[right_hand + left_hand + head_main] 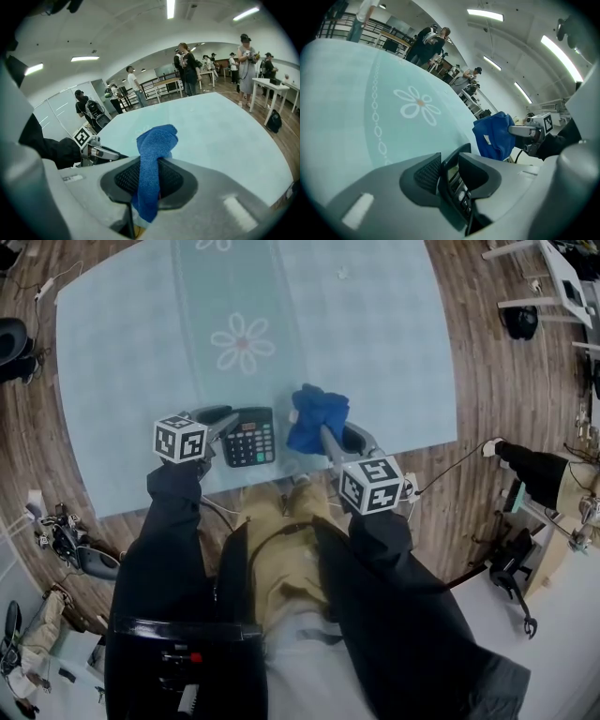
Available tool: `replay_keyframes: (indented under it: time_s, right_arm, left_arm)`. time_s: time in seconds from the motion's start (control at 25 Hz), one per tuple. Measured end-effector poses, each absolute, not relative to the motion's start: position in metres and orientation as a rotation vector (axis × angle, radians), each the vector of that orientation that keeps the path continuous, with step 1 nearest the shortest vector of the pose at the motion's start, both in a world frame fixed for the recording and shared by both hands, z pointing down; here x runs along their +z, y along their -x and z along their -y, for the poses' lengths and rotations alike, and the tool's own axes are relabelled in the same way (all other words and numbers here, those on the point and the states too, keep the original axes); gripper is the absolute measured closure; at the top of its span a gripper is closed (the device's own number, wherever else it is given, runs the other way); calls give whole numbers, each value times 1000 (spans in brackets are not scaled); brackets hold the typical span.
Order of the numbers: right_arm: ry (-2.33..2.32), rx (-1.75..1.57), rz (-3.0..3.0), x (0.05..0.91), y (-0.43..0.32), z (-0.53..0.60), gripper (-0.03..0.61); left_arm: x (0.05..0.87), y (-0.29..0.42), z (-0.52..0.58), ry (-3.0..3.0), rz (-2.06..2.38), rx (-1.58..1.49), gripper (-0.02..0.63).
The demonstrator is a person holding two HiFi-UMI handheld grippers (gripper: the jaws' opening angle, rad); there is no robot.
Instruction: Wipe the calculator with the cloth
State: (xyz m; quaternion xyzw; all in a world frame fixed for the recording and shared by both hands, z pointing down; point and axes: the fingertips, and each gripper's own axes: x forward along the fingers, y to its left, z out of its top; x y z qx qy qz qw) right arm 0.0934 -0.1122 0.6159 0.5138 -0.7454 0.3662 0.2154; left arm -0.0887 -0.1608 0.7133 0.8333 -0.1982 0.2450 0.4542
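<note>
Right now the calculator point(249, 437) sits on the bench point(131, 362) close to the near edge, straight ahead of me. My left tool point(449, 164) has its left side between its pads. The jaws stand partly apart, with one pad against the back and the other over the face near the display, so I read this as a grip on the calculator and not just a loose straddle. My right tool point(150, 171) is nearly closed and pinches the blue cloth point(317, 413). A soft bunch of it sticks out past the tips, and a short tail hangs down behind the pads.

I judge the calculator to be light, stiff plastic with a smooth case, so it would likely skate across the bench under a wiping stroke unless it is pinned. The side rim is the sensible place to hold it, away from the keys and the display window, and that is roughly where my left tool has it. The cloth is limp and fluffy. It needs only a firm pinch, and the bunched end should do the rubbing.

Both my forearms, in dark sleeves, reach forward with the tools tipped downward. The left comes in from the calculator's left side. The right holds the cloth just beside the calculator's right edge, and I cannot tell whether the two touch.
</note>
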Motion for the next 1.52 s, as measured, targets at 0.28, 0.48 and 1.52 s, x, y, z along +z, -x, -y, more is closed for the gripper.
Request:
replay_keyframes:
  time_s: [0.28,0.48,1.52]
  right_arm:
    - [-1414,988,2115,603,-92,110,499]
    - [-1396,958,2177,584,-89,106,499]
    - [-1339,412,2725,338,21,144,499]
  left_arm:
    - [687,84,140,-2064,550,495,566]
    - [670,85,138,-2055,673,471,568]
    - [347,95,173,-2456,1445,-11,568]
